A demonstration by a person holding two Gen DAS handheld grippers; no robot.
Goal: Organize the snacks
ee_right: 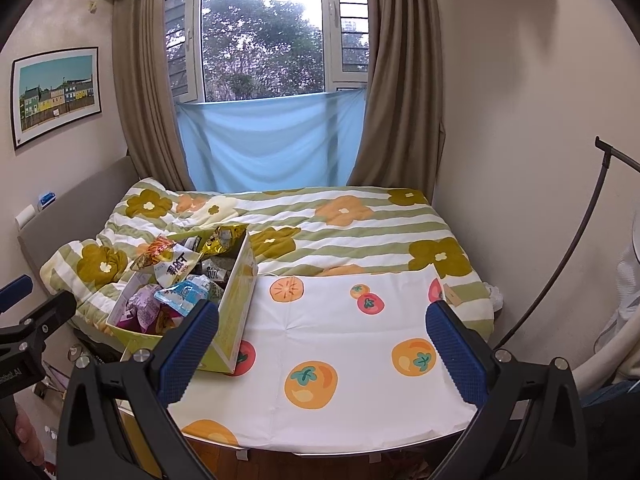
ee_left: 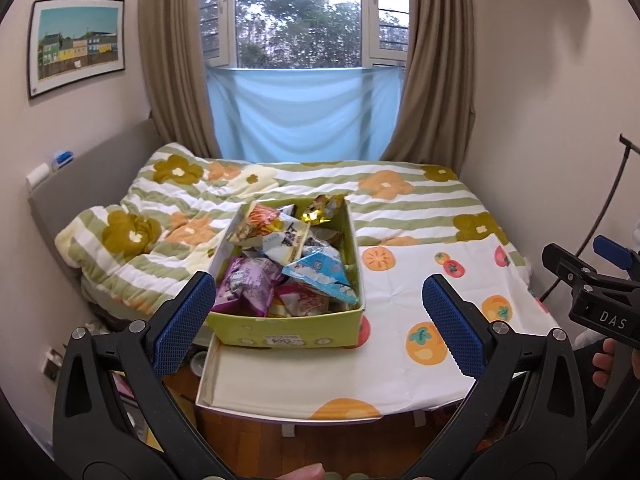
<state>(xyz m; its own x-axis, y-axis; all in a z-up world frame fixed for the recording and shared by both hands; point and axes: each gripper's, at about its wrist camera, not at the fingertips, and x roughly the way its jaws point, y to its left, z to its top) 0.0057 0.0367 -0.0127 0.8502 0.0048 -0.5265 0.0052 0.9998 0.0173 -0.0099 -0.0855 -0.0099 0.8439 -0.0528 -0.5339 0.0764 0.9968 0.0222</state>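
Note:
A yellow-green cardboard box (ee_left: 288,326) (ee_right: 236,300) stands on a table draped with a white fruit-print cloth (ee_left: 404,292) (ee_right: 332,320). It is heaped with snack packets: a purple one (ee_left: 250,286), a light blue one (ee_left: 320,274) (ee_right: 184,292), a gold foil one (ee_left: 324,210) (ee_right: 222,240), an orange one (ee_left: 262,216). The box's white lid (ee_left: 280,384) lies in front of it. My left gripper (ee_left: 318,326) is open, held short of the box. My right gripper (ee_right: 322,350) is open over bare cloth, right of the box. Neither holds anything.
A bed with a green-striped flower quilt (ee_left: 280,184) (ee_right: 340,232) lies behind the table, below a curtained window (ee_left: 298,12). Walls close both sides. A black curved stand (ee_right: 560,256) rises at the right. Wooden floor (ee_left: 256,440) shows under the table's front edge.

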